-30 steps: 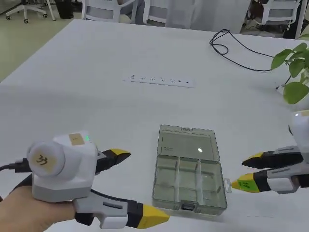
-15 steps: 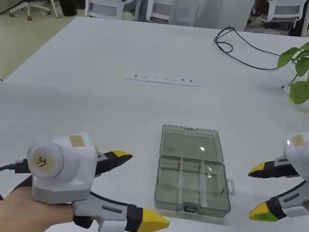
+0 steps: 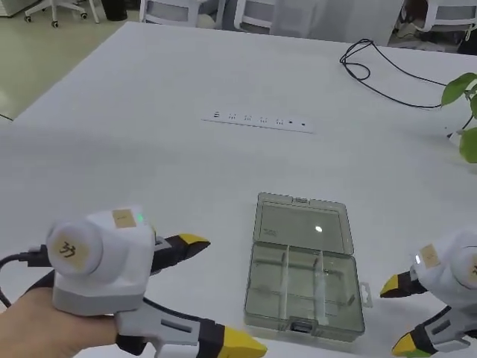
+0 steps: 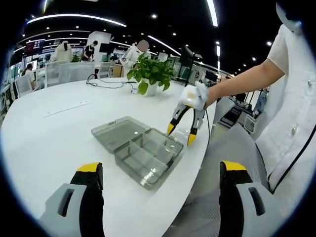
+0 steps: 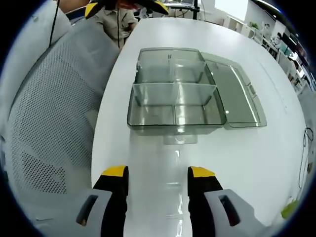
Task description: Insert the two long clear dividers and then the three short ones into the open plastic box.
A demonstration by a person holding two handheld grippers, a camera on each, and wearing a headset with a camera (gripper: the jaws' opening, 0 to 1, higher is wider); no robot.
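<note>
The open clear plastic box lies near the table's front edge, its lid folded back flat. Two long clear dividers stand inside it. In the right gripper view the box also seems to hold a short cross piece. A small clear piece lies against the box's right wall. My left gripper hovers open left of the box, nothing between its jaws. My right gripper hangs open to the right of the box, pointing at it.
A white power strip lies mid-table behind the box. A black cable loops at the far right, by a green plant. A grey mesh chair stands at the table's near edge.
My right gripper has drawn back from the box's right wall toward the near edge, and its jaws have spread wider. The left gripper has stayed put. The head camera has tilted a little.
</note>
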